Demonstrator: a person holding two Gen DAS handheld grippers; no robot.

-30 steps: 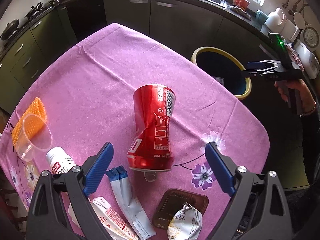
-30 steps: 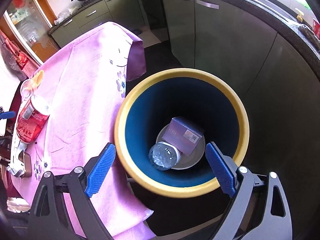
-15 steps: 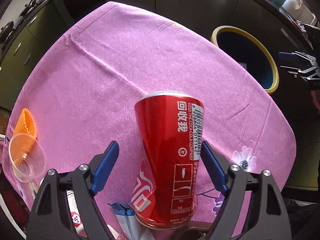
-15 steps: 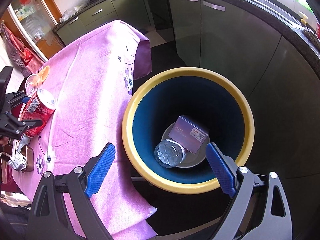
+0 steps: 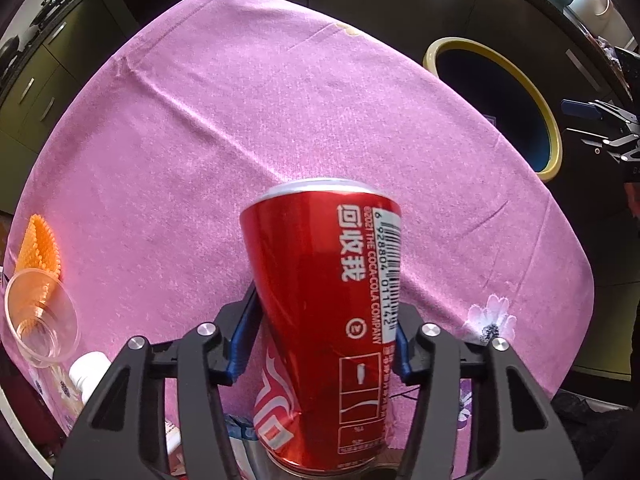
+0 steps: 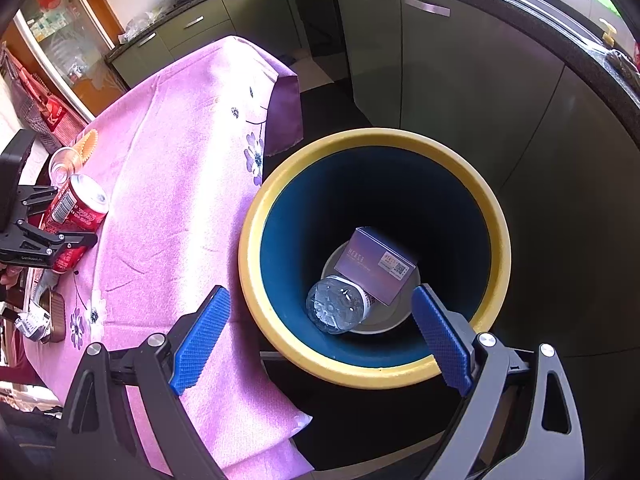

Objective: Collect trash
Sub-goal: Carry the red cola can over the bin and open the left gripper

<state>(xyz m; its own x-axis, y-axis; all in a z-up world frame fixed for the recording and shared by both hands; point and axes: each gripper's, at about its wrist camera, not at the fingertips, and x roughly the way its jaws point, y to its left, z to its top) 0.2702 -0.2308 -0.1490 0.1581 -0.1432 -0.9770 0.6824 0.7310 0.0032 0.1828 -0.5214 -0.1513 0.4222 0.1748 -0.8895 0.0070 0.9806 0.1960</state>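
My left gripper (image 5: 320, 344) is shut on a dented red cola can (image 5: 328, 320), its blue pads pressed to both sides, just above the pink tablecloth (image 5: 240, 120). The right wrist view shows the same can (image 6: 74, 216) in the left gripper (image 6: 60, 236). My right gripper (image 6: 320, 336) is open and empty, hanging over the yellow-rimmed blue bin (image 6: 372, 372). The bin holds a purple box (image 6: 374, 264), a clear plastic bottle (image 6: 336, 308) and a white bowl. The bin (image 5: 548, 120) stands off the table's right edge.
A clear plastic cup (image 5: 40, 320), an orange ridged cup (image 5: 38, 248) and a white bottle (image 5: 90, 372) lie at the table's left. A brown tray with crumpled wrapper (image 6: 48, 316) sits near the table's near edge. Dark kitchen cabinets (image 6: 420, 60) ring the room.
My left gripper moved forward around the can and closed on it, lifting its far end. My right gripper drifted slightly while staying open over the bin.
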